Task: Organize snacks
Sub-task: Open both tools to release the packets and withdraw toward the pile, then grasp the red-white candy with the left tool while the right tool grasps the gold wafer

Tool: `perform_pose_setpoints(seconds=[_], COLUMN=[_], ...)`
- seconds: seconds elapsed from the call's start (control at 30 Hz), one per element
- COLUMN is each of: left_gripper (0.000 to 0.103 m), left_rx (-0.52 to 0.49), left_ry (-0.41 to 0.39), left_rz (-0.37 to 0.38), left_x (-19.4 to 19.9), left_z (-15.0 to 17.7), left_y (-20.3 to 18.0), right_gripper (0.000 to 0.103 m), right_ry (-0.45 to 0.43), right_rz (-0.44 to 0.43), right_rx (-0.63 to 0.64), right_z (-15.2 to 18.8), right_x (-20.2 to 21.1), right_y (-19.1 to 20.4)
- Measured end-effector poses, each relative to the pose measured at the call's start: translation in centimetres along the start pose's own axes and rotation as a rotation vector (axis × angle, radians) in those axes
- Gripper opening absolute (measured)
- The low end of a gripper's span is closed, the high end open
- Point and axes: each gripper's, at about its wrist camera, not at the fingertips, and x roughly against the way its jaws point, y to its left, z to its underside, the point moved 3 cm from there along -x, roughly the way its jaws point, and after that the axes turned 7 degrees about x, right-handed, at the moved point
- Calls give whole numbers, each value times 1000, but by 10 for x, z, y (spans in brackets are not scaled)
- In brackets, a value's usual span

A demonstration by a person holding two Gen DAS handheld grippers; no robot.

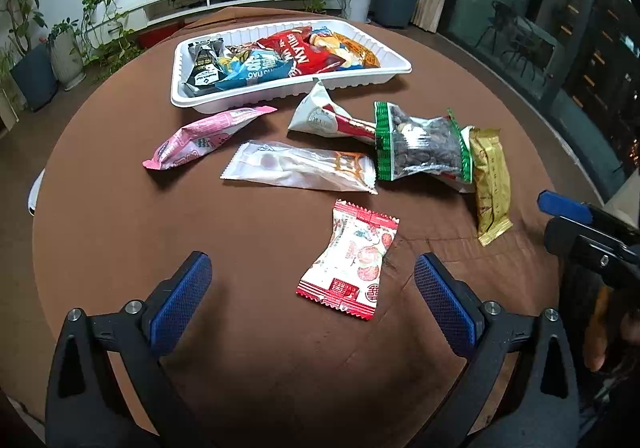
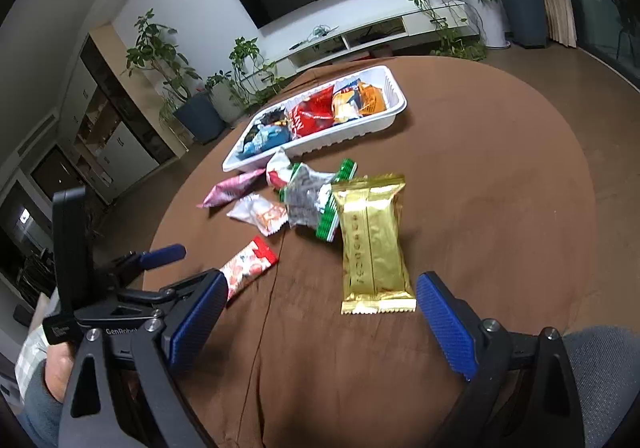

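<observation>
— So, progress check: how much is sorted?

— Partway, by my read. White tray (image 1: 280, 95) at the far side of the brown round table (image 1: 120, 215) holds several packets: black one, blue one, red bag (image 1: 298, 49), orange one. Six remain loose on the cloth. Pink packet (image 1: 204, 135) and white-and-red pouch (image 1: 324, 115) lie just beside the tray's near rim. Clear wrapper (image 1: 300, 167) sits between them, nearer us. Green-edged bag of dark seeds (image 1: 420, 143) overlaps the pouch and touches the gold bar (image 1: 490, 183).

— And the grippers?

— Left gripper (image 1: 312, 288): jaws wide, empty, straddling the red-and-white strawberry candy packet (image 1: 352, 260), not touching it. Right gripper (image 2: 320, 308): jaws wide, empty, the gold bar's near end just ahead between the pads. Likely each is lined up for its own pick.

— Any legible print?

— Red bag reads "MYLIKES", seen upside down. Blue packet shows partial Latin letters, unclear. "GenRobot", partly cut off, on the left tool's body in the right wrist view. Gold bar carries a column of characters, too small to read.
</observation>
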Motion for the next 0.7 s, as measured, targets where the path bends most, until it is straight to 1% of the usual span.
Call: perform_pose_setpoints(seconds=[0.23,0.47,0.53,0.63,0.7], left_gripper=[103,102,94,84,81], left_rx=[-14,-54,-53,-56,-60], left_ry=[30,64,75,100,114], left_rz=[-2,-12,-7,-2,-3], left_x=[-8,-20,-24,-30,-34], left_z=[1,-6,-8,-10,-11], left_y=[1,-2,-1,1,3], right_gripper=[97,97,97,97,97], right_ry=[4,3,7,17,28], right_rz=[7,11,17,25,32], right_rx=[3,19,17,6,8], right_z=[12,15,16,17,15], right_x=[-2,-4,-5,-5,-8], right_y=[1,1,0,-2,-2])
